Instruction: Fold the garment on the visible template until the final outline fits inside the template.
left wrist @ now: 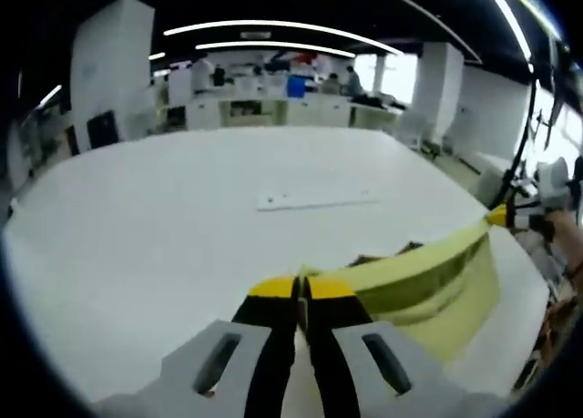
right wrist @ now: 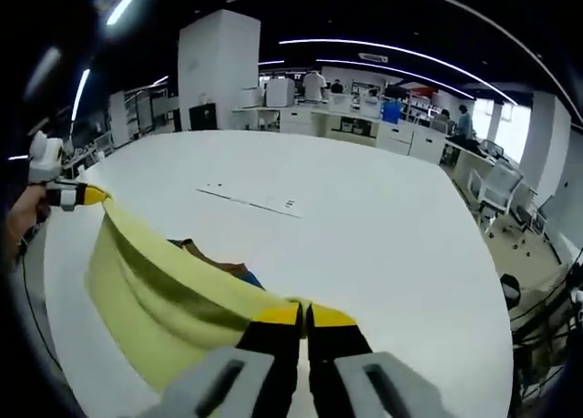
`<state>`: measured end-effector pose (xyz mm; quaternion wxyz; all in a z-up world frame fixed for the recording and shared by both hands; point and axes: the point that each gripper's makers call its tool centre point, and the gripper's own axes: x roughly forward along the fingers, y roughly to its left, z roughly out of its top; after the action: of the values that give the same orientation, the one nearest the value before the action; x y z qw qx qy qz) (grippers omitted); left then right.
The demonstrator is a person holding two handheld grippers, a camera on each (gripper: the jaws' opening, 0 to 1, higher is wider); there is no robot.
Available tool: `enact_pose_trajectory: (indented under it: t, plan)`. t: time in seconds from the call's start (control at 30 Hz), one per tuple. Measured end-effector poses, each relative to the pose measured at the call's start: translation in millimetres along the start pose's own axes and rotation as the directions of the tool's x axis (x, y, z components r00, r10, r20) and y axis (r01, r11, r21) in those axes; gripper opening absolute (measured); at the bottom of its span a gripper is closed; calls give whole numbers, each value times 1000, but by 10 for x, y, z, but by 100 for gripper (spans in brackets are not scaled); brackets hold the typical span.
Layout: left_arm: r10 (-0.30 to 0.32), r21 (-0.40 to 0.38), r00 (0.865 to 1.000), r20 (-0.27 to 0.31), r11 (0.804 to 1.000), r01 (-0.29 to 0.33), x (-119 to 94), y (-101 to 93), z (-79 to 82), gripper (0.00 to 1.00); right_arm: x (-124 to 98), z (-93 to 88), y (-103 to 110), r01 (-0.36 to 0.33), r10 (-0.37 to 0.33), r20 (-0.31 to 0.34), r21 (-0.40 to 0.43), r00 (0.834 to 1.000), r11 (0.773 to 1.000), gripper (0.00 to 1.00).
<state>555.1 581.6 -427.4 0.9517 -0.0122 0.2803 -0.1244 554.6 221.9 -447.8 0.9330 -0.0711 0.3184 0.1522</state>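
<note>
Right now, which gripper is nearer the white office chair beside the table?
Right. The chair sits off the right gripper's right side; the left gripper is on the opposite side, holding the far end of the yellow garment.

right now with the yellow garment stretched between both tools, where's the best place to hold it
Likely where it is held now: the yellow garment by its top edge, at the two ends. The left tool and right tool are each shut on an end, and the fabric hangs taut between them above the white table, so it stays spread flat for laying down.
</note>
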Motion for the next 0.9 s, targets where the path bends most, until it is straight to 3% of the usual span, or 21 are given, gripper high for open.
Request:
enact_pose_trajectory:
  t: [0.23,0.3,0.43,0.53,0.9]
  plan:
    - [39,-3,999,2,999,-39,256,63,-163,0,269,-146,-23,18,-17,-31,16,999,1000,0]
    - [43,-10,999,-2,999,-43,329,84,-208,0,361,-197,-55,31,-29,-30,79,999,996,0]
    - [37,-95,999,10,995,-36,457,132,-254,0,477,-307,-88,47,-44,-34,100,998,994,0]
    - [47,-94,999,-11,994,-48,526,155,-331,0,574,-372,-101,45,-40,-39,146,998,988,0]
    - [65,-129,996,-55,989,-71,706,257,-526,0,714,-508,-57,39,-30,-67,138,997,990,0]
